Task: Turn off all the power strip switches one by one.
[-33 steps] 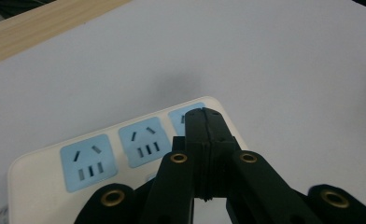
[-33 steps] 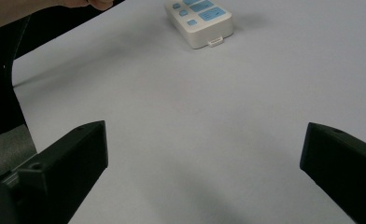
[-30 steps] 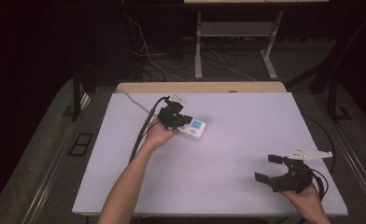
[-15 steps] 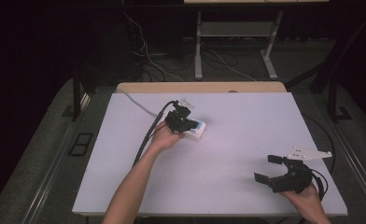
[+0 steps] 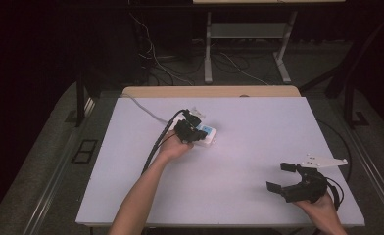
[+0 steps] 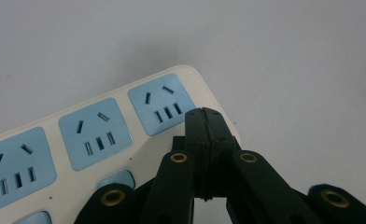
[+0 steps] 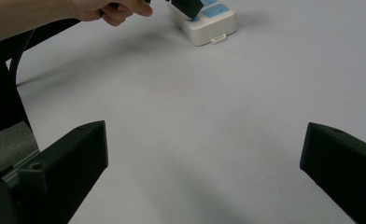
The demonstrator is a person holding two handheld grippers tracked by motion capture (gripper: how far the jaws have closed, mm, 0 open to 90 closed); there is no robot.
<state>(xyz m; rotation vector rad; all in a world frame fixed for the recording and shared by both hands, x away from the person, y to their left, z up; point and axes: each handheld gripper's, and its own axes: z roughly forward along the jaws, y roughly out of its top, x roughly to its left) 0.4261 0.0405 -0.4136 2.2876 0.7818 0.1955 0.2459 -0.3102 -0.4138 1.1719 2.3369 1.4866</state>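
The left gripper (image 5: pixel 194 131) is held low over a white plastic power strip with pale blue socket faces (image 5: pixel 203 135), its jaws clenched flat against each other with nothing between them. In the left gripper view the joined tips (image 6: pixel 204 122) hang just over the strip's end (image 6: pixel 102 140), beside the last blue socket and close to a small blue switch button (image 6: pixel 118 178) that shows under the jaw links. Jaws pressed together like this make one blunt point, so it is judged that the strip is to be poked or a switch pressed rather than anything grasped; whether the tips already touch the casing cannot be told. The strip lies flat on the white table top (image 5: pixel 239 186), directly beneath and ahead of this tool, its grey cable (image 5: pixel 143 108) running off toward the far edge.

The right gripper (image 5: pixel 284 177) is kept well apart from the strip, near the table's front corner. Its jaws are spread wide and empty, and it is judged to be parked out of the way, ready if the strip must be steadied.
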